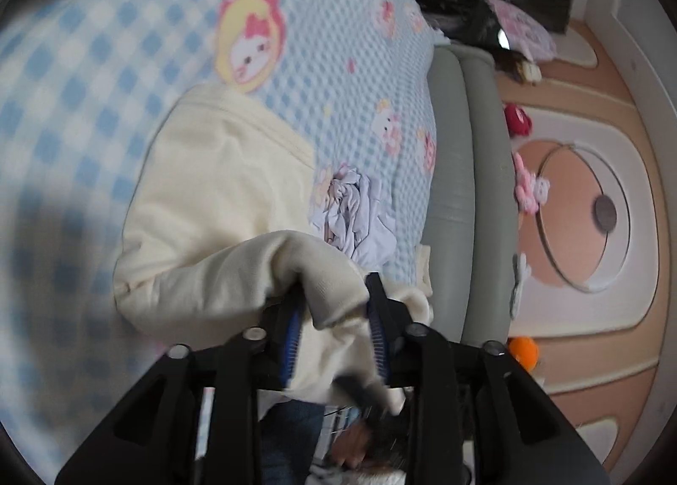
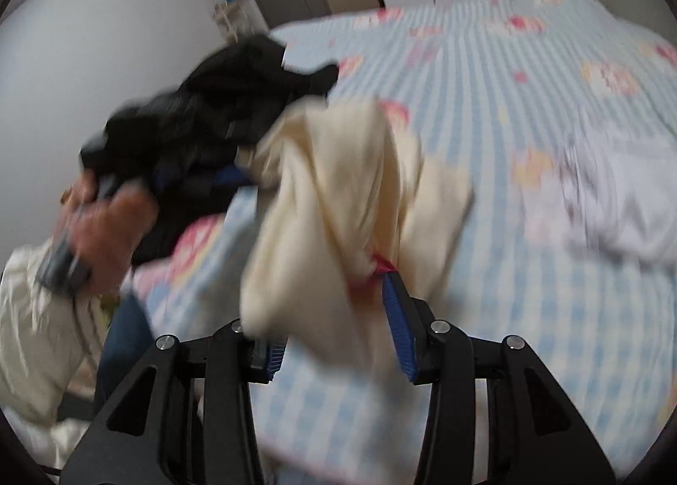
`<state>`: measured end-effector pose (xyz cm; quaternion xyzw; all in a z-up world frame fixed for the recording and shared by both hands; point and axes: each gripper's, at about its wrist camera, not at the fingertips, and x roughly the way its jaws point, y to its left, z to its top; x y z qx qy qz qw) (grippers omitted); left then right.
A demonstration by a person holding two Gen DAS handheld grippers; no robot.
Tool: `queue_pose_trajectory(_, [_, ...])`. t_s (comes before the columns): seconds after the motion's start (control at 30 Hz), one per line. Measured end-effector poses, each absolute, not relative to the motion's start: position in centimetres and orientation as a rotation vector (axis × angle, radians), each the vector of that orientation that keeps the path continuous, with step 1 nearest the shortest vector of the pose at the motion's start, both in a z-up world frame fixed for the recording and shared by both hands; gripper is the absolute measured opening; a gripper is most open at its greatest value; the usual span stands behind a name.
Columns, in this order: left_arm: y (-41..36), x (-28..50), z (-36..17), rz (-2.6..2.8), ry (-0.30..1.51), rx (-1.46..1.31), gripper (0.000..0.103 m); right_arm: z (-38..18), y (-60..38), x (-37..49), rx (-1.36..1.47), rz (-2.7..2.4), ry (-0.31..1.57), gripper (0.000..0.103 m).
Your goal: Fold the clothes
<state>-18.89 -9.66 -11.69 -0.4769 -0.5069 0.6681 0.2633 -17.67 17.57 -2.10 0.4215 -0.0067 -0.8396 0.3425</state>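
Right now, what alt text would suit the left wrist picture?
A cream garment lies on a blue checked bedsheet, one fold of it pinched in the left gripper. A crumpled white cloth sits beyond it, near a grey bed edge.

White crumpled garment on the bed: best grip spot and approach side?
Take the white garment by a raised fold at the top of the heap, from above. It lies bunched on the checked bedsheet, no flat hem showing; the cream sweater lies against one side.
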Motion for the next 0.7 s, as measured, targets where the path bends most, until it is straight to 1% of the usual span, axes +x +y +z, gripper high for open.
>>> queue_pose_trajectory(0.03, [-9.9, -18.9, -11.2, 1.833, -1.322, -1.273, 0.046, -2.2, 17.2, -18.6, 1.09, -2.171, -0.017, 0.03])
queue_pose_trajectory(0.07, [-10.1, -18.6, -10.5, 1.9, -1.239, -1.252, 0.048, -2.3, 16.8, -19.5, 1.086, -2.157, -0.017, 0.028])
queue_pose_trajectory(0.1, [-10.2, -18.0, -9.5, 1.998, -1.126, -1.224, 0.048, -2.3, 16.7, -19.8, 1.082, -2.148, -0.022, 0.024])
queue_pose_trajectory(0.2, [-10.1, -16.4, -7.5, 2.259, -0.761, -1.161, 0.061, -2.1, 16.6, -20.3, 1.072, -2.125, -0.042, 0.019])
queue_pose_trajectory(0.23, [-10.0, -16.2, -7.7, 2.296, -0.675, -1.169, 0.061, -2.1, 16.5, -20.5, 1.069, -2.117, -0.048, 0.019])
queue_pose_trajectory(0.27, [-9.8, -16.3, -8.0, 2.31, -0.624, -1.177, 0.061, -2.0, 16.5, -20.7, 1.066, -2.109, -0.055, 0.019])
queue_pose_trajectory(0.4, [-8.0, -17.5, -9.2, 2.31, -0.54, -1.163, 0.065, -1.8, 16.4, -21.4, 1.052, -2.078, -0.08, 0.019])
queue_pose_trajectory(0.47, [-7.0, -18.2, -9.2, 2.313, -0.521, -1.127, 0.061, -1.7, 16.4, -21.8, 1.048, -2.073, -0.101, 0.019])
queue_pose_trajectory(0.5, [-6.7, -18.4, -9.0, 2.321, -0.534, -1.079, 0.044, -1.7, 16.6, -22.0, 1.048, -2.078, -0.117, 0.019])
queue_pose_trajectory(0.53, [-6.5, -18.5, -8.7, 2.336, -0.548, -1.043, 0.036, -1.6, 16.7, -22.2, 1.048, -2.084, -0.134, 0.019])
queue_pose_trajectory(0.6, [-6.7, -19.4, -9.1, 2.358, -0.616, -1.051, 0.031, -1.6, 17.0, -22.6, 1.048, -2.095, -0.167, 0.023])
queue_pose_trajectory(0.7, [-7.9, -20.9, -10.9, 2.375, -0.761, -1.146, 0.028, -1.4, 17.3, -23.2, 1.048, -2.11, -0.218, 0.028])
